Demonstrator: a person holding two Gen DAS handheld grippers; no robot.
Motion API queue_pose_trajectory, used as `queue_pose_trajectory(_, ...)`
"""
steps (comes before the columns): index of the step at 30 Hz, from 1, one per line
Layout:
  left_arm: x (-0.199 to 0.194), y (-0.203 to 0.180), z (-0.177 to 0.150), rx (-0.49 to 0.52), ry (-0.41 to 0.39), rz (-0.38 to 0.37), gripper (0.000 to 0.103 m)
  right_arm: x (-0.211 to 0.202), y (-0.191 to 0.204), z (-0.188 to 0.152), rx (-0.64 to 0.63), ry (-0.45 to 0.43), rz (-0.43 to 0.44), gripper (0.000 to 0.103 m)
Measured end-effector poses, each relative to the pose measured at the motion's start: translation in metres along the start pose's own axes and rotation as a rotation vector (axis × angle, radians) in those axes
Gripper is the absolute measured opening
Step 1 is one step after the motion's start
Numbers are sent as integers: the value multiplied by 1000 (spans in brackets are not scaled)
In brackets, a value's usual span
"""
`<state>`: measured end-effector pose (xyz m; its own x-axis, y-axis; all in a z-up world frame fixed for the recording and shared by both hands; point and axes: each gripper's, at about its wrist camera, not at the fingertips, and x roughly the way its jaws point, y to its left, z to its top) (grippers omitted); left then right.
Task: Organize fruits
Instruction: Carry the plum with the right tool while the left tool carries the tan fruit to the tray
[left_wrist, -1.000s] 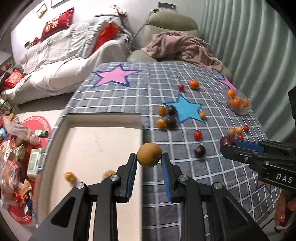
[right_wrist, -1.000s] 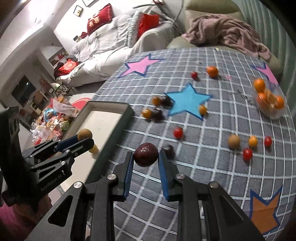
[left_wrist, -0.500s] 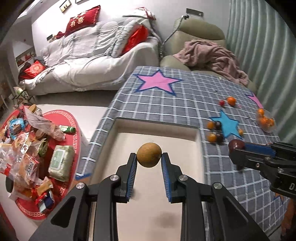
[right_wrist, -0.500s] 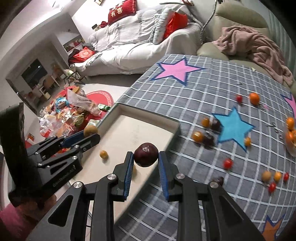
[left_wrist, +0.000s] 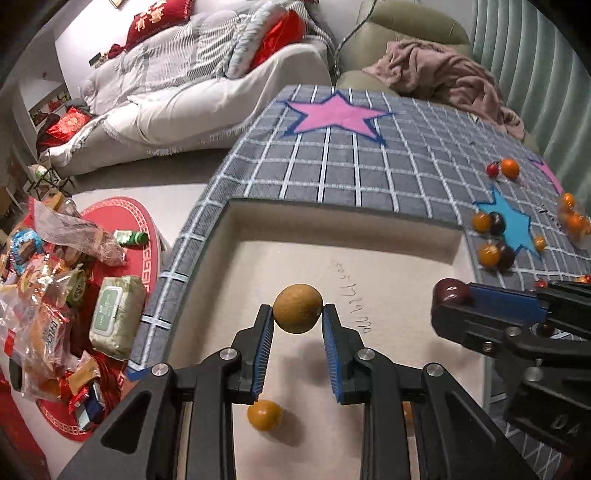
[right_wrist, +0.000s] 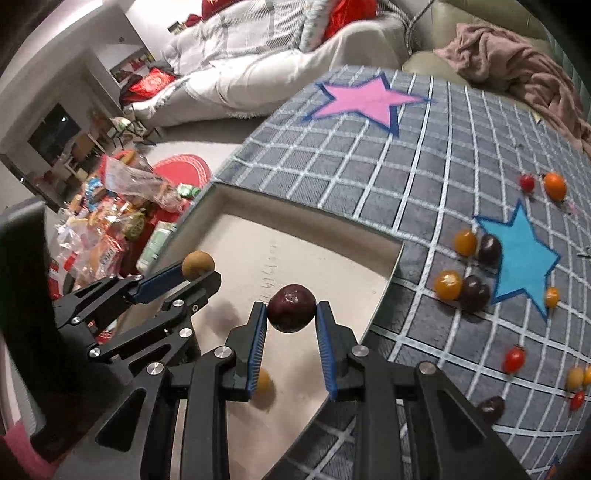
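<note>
Now the left gripper has its jaws pinching a round tan fruit, hanging over the pale tray that sits on the checked table. Just below, at 6 o'clock, a small orange fruit already lies on the tray floor. At 3 o'clock the right gripper pinches a dark plum, also above the tray but nearer its edge. Farther out, at 2 o'clock, loose orange and dark fruits lie around the blue star. Both fruits are round and held only at the jaw tips, so they could slip out early, or bounce and roll once let go from this height; the plum could land on the rim and tumble back onto the table. The two grippers are near each other and might knock together while lowering. Compared with a second ago, both hands have swung from above the table to above the tray and dropped a little, each grip unchanged.
</note>
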<state>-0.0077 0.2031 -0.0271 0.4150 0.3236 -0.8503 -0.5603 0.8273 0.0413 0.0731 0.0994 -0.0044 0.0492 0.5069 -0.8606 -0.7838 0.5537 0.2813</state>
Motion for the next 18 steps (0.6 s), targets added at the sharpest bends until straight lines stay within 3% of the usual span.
queue_pose_trajectory(11, 22, 0, -3, -10, 46, 14, 29, 28, -2, 4, -31, 52, -17, 31)
queue_pose_trajectory(16, 21, 4, -3, -17, 49, 20, 30, 24, -1, 3, -29, 44, -13, 43)
queue_pose_trajectory(18, 21, 8, -4, -31, 51, 35, 55, 20, -1, 4, -26, 35, -19, 44)
